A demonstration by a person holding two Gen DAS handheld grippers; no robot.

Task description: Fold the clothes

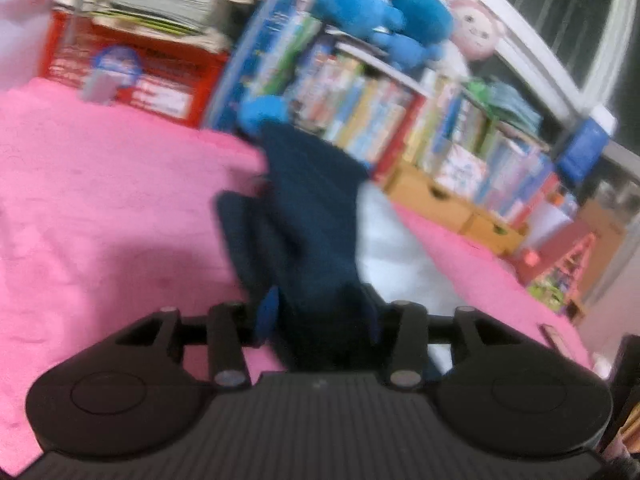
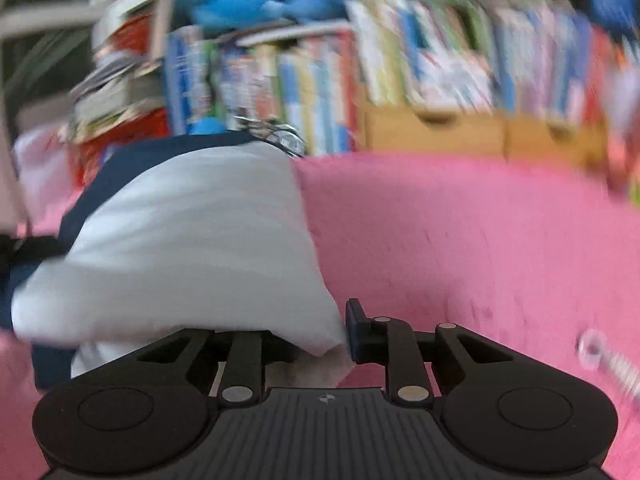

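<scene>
Pink fuzzy blanket, spread as the work surface; upon it a garment of navy blue and white fabric, lifted in a bunched fold. Left gripper: jaws parted with the navy cloth between them, whether the pads press it I cannot tell; right gripper: clenched on the garment's white corner. Behind: shelf of colourful books; blue plush toy on top.

Matte black left claw and right claw: ribbed housing, round side caps, silver pivot screws, blue finger pads.
</scene>
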